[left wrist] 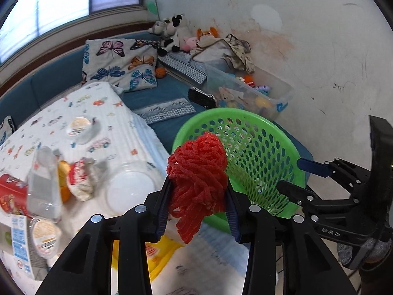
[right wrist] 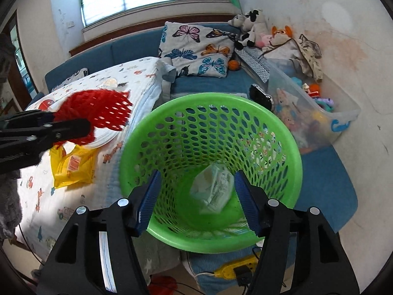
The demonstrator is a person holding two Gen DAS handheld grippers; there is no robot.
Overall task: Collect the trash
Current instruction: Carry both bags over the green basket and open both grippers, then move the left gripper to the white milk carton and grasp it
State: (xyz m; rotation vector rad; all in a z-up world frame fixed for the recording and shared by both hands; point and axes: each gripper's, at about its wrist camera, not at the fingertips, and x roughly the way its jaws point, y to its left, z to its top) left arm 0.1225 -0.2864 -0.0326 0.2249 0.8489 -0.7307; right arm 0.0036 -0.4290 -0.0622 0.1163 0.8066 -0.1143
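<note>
The bed (right wrist: 127, 83) fills the left of both views, its white printed blanket strewn with litter, and the blue couch seat (right wrist: 326, 172) runs along the wall behind. On that seat, tight against the blanket's right edge, stands the green perforated basket (right wrist: 277, 127), mouth wide open. Behind it, at the wall, a clear bin of toys (right wrist: 343, 115), and a butterfly pillow (right wrist: 196, 49) at the blanket's far corner.

Over the basket hangs the right gripper (right wrist: 195, 200), jaws spread apart and gripping nothing. Between them, down on the basket floor, lies a crumpled whitish wrapper (right wrist: 213, 189).

The left gripper (left wrist: 197, 204) is clenched on a wad of red mesh netting (left wrist: 196, 169), held just beside the basket's near rim on the blanket side, a loose tail dangling below the pads.

Still on the blanket: a yellow packet (right wrist: 71, 167) near its front edge, a white lid (left wrist: 130, 189), a clear wrapper (left wrist: 44, 189), a red carton (left wrist: 9, 191) at the left edge, and small foil-topped cups (left wrist: 78, 125).
</note>
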